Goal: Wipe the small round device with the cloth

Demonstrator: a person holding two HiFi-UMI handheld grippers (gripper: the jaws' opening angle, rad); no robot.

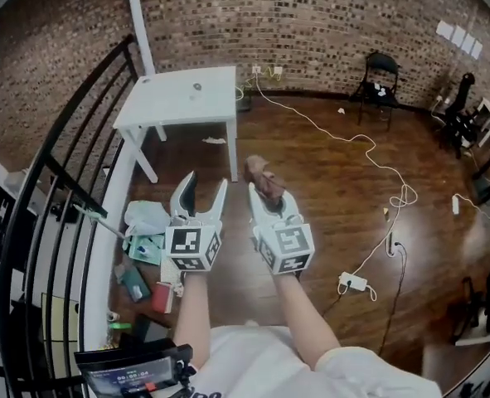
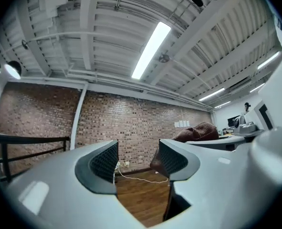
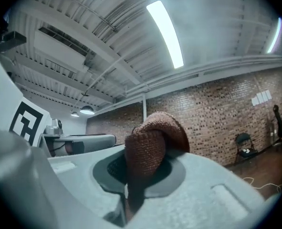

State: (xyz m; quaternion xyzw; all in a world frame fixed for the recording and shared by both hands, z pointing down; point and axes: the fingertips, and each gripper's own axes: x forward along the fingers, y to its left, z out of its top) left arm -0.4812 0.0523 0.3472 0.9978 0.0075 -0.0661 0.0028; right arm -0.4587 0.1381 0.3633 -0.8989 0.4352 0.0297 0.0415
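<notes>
Cloth, look: the cloth (image 1: 264,178) (image 3: 150,151) is brown with a coarse knitted weave, bunched into a thick rounded fold.
Cloth, grip: it is pinched between the jaws of the right gripper (image 1: 267,196) (image 3: 141,171). The bunch bulges above and past the jaw tips, and a strip runs down into the gap between the pads.
Cloth, place: it is carried in the air above the wooden floor (image 1: 327,206).
Device, look: the device (image 1: 197,86) is small, round and greyish, too small to show detail.
Device, place: it lies flat on the top of the white table (image 1: 170,106), towards the far edge.
Cloth and device: well apart, not touching.
</notes>
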